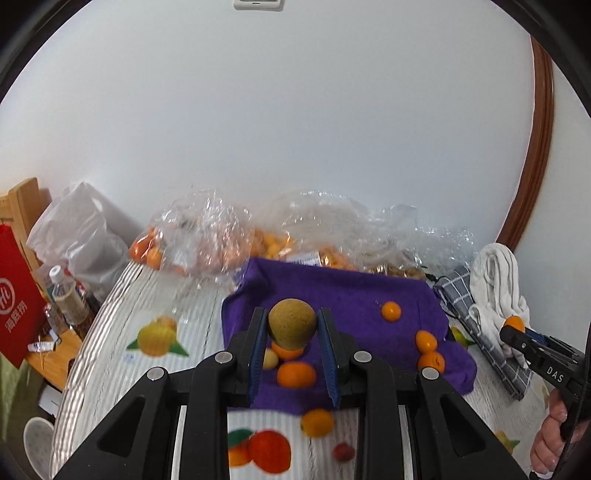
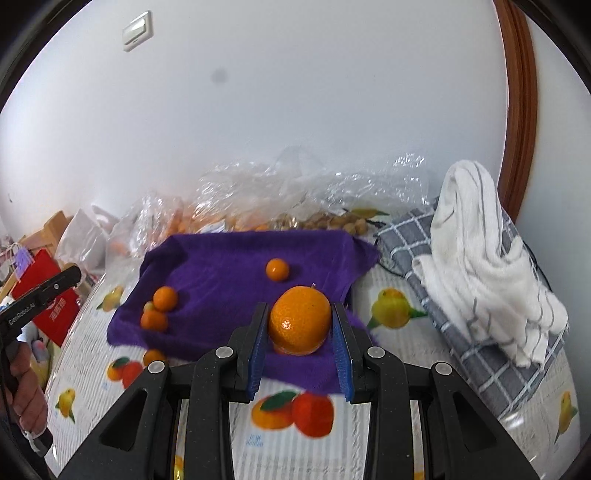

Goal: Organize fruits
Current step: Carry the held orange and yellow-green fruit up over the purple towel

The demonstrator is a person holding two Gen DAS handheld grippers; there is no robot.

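Both grippers hold fruit above the purple towel (image 2: pixel 236 258).

The left gripper (image 1: pixel 292 325) clamps a brown round fruit (image 1: pixel 291 323); the right gripper (image 2: pixel 300 325) clamps an orange (image 2: pixel 300 320), stem end up. Small oranges (image 2: pixel 165 297) dot the towel; plastic bags (image 2: pixel 266 192) crowd behind it.

A: What sort of place is shown?

B: A lived-in home room. A table (image 2: pixel 369 443) under a fruit-printed cover stands against a plain white wall (image 1: pixel 295 129) with a wall switch (image 2: pixel 137 30) and a wooden door frame (image 2: pixel 521 110).

A: Further evidence?

B: Crumpled plastic bags (image 1: pixel 199 229), folded towels (image 2: pixel 480 280), a water bottle (image 1: pixel 68 295).
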